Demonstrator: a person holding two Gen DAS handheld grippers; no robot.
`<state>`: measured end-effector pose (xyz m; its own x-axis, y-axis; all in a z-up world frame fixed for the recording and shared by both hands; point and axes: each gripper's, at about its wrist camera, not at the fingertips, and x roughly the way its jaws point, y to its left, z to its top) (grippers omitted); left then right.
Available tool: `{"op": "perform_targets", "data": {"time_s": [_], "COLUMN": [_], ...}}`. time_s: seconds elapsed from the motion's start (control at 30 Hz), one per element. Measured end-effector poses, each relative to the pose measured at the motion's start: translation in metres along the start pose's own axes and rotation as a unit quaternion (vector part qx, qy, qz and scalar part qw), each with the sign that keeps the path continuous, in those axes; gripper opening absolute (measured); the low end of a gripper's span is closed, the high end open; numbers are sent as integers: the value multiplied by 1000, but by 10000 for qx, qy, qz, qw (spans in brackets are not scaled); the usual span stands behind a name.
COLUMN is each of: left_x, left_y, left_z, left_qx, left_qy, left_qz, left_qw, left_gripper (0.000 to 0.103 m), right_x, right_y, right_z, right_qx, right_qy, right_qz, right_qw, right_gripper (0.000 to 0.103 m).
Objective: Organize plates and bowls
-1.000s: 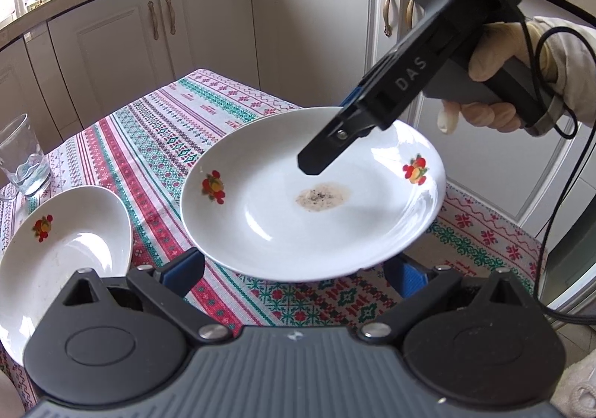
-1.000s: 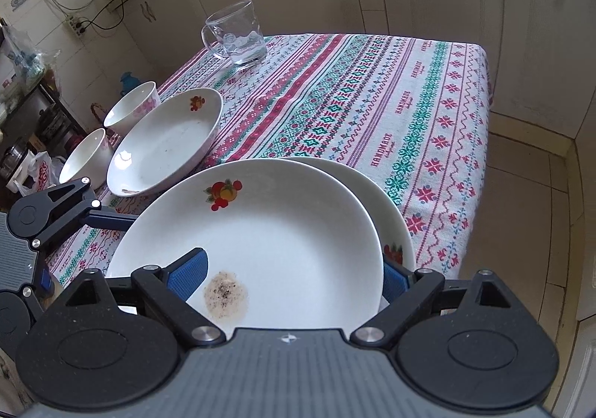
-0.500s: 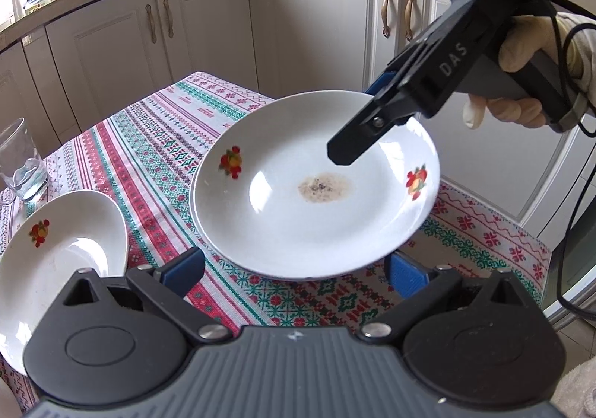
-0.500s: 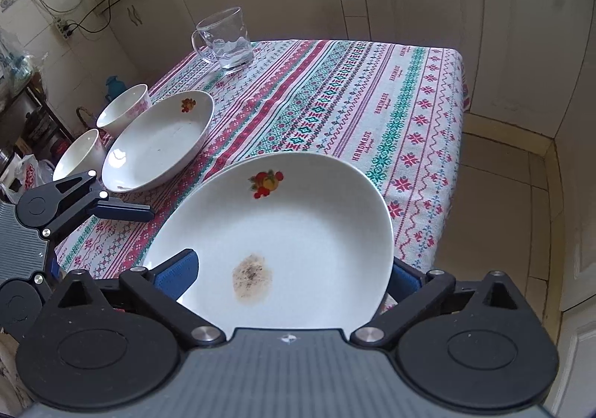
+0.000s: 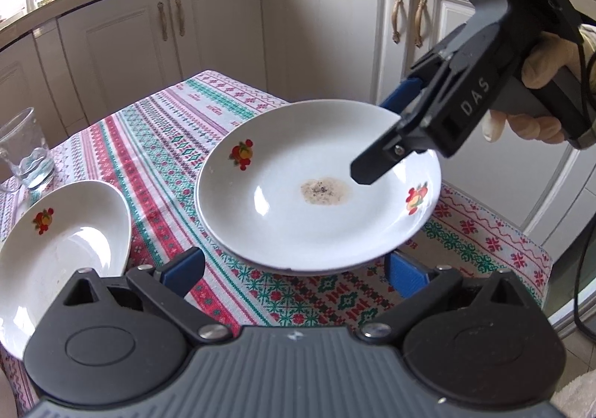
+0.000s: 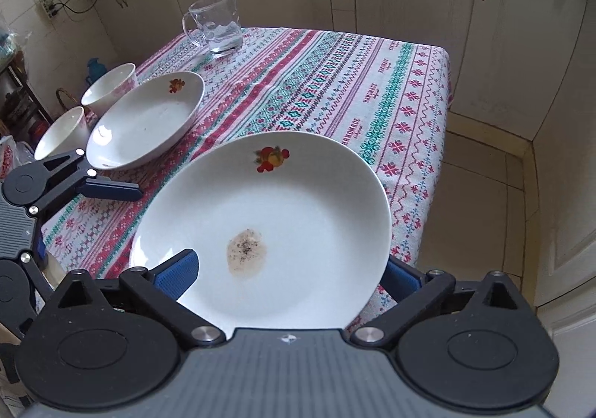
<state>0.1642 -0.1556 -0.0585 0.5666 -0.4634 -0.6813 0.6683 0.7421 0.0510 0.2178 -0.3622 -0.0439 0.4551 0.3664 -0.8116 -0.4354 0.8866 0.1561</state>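
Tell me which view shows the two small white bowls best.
The right wrist view: both small white bowls stand at the table's far left edge, beside the second plate. The left wrist view shows neither bowl, only that plate and the stained plate.

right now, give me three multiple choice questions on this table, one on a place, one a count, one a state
1. Where is the glass mug?
A. on the tablecloth's far edge
B. in a plate
C. on the floor

2. How many small white bowls stand by the deep plate?
A. one
B. two
C. four

3. The right hand-held gripper above the stained plate is:
A. open
B. shut on the plate
C. shut on a bowl

Answers:
1 A, it stands past all the dishes.
2 B, two sit side by side.
3 A, its fingers stand wide, gripping nothing.
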Motion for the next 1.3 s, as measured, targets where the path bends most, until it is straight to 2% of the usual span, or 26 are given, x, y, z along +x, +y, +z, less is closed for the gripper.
{"op": "perform_targets", "data": {"time_s": [0.17, 0.37, 0.53, 0.7, 0.93, 1.2, 1.3], "left_x": [-12, -32, -45, -49, -43, -18, -14], "left_y": [3, 11, 22, 35, 59, 78, 82], "left_z": [-6, -13, -24, -35, -51, -64, -66], "left_qx": [-284, -673, -1112, -1389, -1845, -2219, -2331], "left_qy": [-111, -283, -366, -263, -142, 88, 42], "left_qz": [105, 555, 1115, 1475, 1932, 2117, 2068], "left_qw": [9995, 9958, 9868, 9789, 9636, 9518, 9502], "left_gripper": [102, 102, 102, 102, 102, 102, 102], "right_x": [0, -11, -22, -28, -37, -27, -24], "right_y": [4, 16, 39, 64, 85, 99, 103], "right_z": [-6, -14, -24, -32, -32, -19, -12], "right_qx": [-68, -95, -290, -534, -757, -969, -1084], "right_qy": [15, -203, -415, -572, -725, -682, -647], "right_qz": [-186, -297, -349, -368, -323, -185, -102], "right_qw": [9998, 9993, 9981, 9962, 9940, 9928, 9919], "right_gripper": [103, 103, 103, 103, 103, 103, 103]}}
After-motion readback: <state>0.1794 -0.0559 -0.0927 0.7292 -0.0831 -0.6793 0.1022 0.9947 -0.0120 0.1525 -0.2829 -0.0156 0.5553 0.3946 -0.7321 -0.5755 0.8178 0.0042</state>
